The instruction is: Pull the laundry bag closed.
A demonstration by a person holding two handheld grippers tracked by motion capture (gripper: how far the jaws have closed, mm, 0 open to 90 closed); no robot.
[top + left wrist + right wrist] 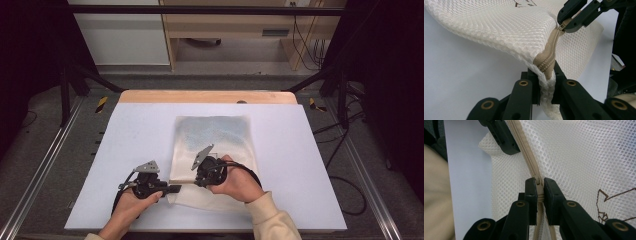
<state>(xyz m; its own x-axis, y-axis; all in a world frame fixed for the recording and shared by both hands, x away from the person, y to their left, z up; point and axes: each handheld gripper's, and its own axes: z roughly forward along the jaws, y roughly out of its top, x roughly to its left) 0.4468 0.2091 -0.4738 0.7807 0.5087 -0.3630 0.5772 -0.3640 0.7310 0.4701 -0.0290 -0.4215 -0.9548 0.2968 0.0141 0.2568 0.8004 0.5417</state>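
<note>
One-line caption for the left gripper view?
Left gripper clamps the mesh bag's edge while the right gripper pinches its zipper.

A cream mesh bag (215, 145) with a tan zipper (548, 56) lies flat on the table, seemingly zipped.

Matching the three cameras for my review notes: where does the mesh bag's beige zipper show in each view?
High view: too small to make out; its place is the mesh bag's near edge, between the left gripper and right gripper.
Left gripper view: zipper runs from centre up to the right gripper.
Right gripper view: zipper runs from top centre down into the jaws.
Shared landmark: the white table.
</note>
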